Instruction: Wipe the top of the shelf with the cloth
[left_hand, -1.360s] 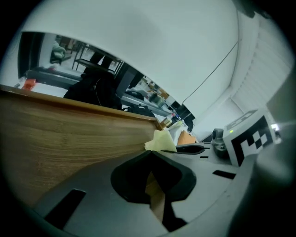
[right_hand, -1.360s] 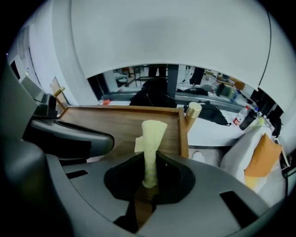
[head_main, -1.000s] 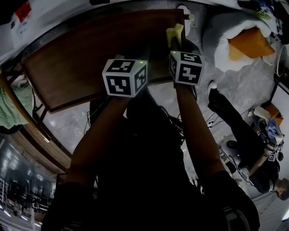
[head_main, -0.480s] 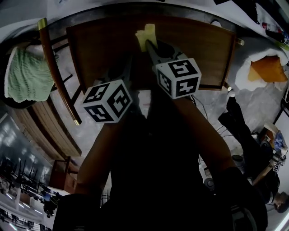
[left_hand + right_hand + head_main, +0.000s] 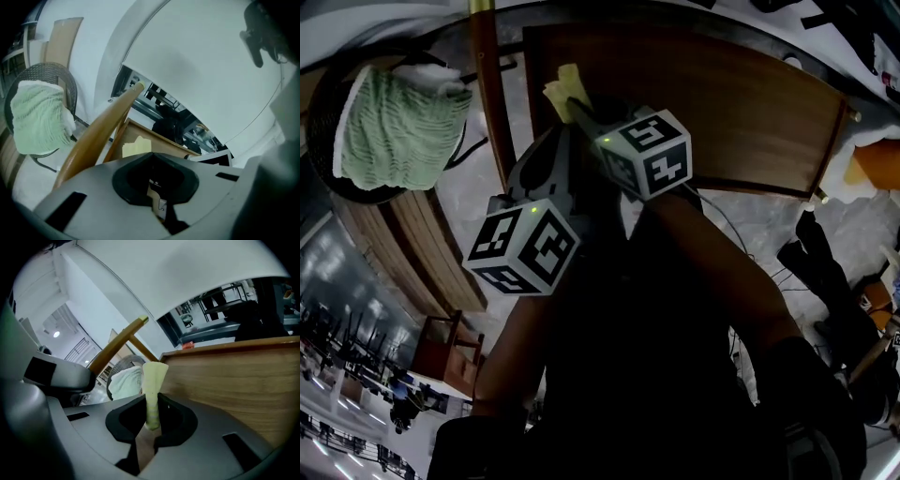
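Note:
The shelf top [image 5: 722, 112] is a brown wooden board across the upper head view. My right gripper [image 5: 579, 111] is shut on a pale yellow cloth [image 5: 563, 89] near the board's left end. In the right gripper view the cloth [image 5: 153, 385] sticks up from between the jaws of that gripper [image 5: 151, 425], with the shelf top [image 5: 234, 380] just to its right. My left gripper [image 5: 546, 159] hangs beside the right one, nearer me. In its own view the left gripper [image 5: 152, 180] has its jaws together with nothing in them, and the cloth [image 5: 137, 146] lies on the shelf top [image 5: 161, 146] ahead.
A dark basket holds a green towel [image 5: 398, 127], left of the shelf. A slanted wooden rail [image 5: 492, 112] runs between basket and shelf. White bedding with an orange item [image 5: 872, 164] lies at the right. A person's legs [image 5: 834, 300] show at the lower right.
The right gripper has carried the yellow cloth leftward along the shelf top, from its right side to its left end. The left gripper has dropped back toward me at the left.

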Demonstrator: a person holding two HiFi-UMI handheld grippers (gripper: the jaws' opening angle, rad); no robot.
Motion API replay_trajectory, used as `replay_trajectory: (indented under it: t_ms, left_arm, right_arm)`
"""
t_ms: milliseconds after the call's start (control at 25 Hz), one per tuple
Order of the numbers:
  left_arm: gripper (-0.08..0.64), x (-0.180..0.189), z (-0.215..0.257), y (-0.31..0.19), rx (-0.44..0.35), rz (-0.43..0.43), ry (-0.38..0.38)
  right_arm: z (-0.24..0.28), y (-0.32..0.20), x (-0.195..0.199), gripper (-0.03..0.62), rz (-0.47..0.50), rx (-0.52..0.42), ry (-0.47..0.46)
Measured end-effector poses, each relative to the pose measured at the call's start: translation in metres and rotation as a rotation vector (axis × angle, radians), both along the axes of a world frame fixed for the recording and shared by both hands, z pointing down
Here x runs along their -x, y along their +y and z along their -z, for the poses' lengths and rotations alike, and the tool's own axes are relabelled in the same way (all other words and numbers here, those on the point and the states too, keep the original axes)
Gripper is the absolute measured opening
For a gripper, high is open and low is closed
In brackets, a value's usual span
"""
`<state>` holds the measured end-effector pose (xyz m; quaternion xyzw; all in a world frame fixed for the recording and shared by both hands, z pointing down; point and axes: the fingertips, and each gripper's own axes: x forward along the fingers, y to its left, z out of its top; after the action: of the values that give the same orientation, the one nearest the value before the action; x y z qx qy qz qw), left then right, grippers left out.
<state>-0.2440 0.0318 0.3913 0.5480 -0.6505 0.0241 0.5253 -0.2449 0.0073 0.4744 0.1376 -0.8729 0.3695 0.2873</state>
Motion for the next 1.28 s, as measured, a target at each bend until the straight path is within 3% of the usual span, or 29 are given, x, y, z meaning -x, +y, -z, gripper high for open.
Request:
replay_trajectory:
  t_ms: [200, 360, 720, 920, 1280]
  left_arm:
    - [0.011, 0.009, 0.000, 0.014, 0.028, -0.022, -0.027]
    - [0.011, 0.015, -0.003, 0.019, 0.048, -0.024, -0.032]
    - [0.011, -0.001, -0.026, 0.012, 0.089, -0.052, -0.062]
    - [0.011, -0.029, -0.043, -0.008, 0.075, -0.084, -0.079]
    - [0.011, -0.127, -0.056, -0.049, 0.057, -0.179, -0.043]
  right_arm:
    - [-0.015, 0.017, 0.017, 0.052, 0.022, 0.045, 0.020]
    - [-0.022, 0.020, 0.017, 0.052, 0.029, 0.034, 0.112]
    - [-0.027, 0.011, -0.024, 0.052, 0.012, -0.008, 0.177]
    - [-0.026, -0.007, -0.066, 0.052, -0.029, -0.028, 0.200]
    - [-0.020, -0.041, -0.163, 0.052, -0.110, -0.042, 0.243]
